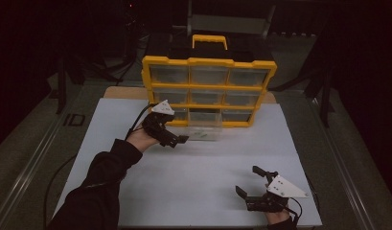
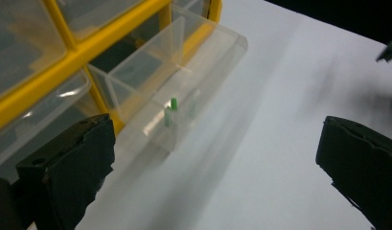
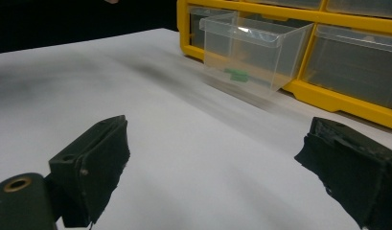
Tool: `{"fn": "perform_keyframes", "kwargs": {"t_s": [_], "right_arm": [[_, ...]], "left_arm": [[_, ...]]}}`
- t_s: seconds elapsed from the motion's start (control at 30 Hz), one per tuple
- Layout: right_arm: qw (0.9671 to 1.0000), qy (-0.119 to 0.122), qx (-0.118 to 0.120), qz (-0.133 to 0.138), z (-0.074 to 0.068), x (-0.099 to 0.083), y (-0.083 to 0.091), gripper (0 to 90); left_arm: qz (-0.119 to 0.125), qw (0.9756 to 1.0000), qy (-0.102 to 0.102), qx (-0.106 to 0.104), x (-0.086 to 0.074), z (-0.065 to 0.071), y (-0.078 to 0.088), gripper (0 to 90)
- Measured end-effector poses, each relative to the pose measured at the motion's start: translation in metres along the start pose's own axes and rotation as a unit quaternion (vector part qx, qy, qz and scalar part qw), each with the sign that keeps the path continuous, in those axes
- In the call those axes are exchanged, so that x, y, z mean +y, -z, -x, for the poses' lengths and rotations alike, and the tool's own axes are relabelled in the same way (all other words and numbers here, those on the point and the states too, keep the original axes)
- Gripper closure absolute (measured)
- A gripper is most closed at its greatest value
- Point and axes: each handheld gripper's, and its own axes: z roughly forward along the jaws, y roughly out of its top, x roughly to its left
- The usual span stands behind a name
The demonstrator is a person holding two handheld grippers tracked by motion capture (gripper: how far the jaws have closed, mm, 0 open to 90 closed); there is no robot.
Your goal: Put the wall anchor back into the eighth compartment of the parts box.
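beside the pulled-out clear drawer (image 1: 204,130), the left gripper (image 1: 177,140) hovers level, jaws spread and empty. near the table's (image 1: 193,182) front edge, the right gripper (image 1: 253,184) points forward, jaws wide apart.

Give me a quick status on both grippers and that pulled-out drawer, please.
Left gripper open, empty, beside the clear drawer. Right gripper open, empty, near table edge. Drawer pulled out, green pieces inside. Nothing in the way.

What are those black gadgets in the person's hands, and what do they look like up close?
They are hand-held grippers. The left gripper and the right gripper are both black, each with two blocky jaws faced with rough black pads. A pale grey three-cornered plate sits on top of each, and a thin black cable trails off behind. The person wears a black long sleeve.
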Motion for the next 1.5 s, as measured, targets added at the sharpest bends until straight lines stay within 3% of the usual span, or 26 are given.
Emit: {"fn": "perform_keyframes", "kwargs": {"t_s": [0.67,1.03,1.5], "right_arm": [[1.0000,0.002,0.000,0.000,0.000,0.000,0.000,8.2],[1.0000,0.001,-0.001,-0.002,0.000,0.000,-0.001,8.2],[1.0000,0.004,-0.004,-0.002,-0.001,0.000,-0.001,8.2]], "left_arm": [[0.000,0.9999,-0.009,-0.005,-0.052,0.024,0.033,0.0],[0.000,0.9999,0.009,-0.004,-0.086,0.030,0.050,0.0],[0.044,0.9982,0.041,0.006,-0.132,0.040,0.070,0.0]]}}
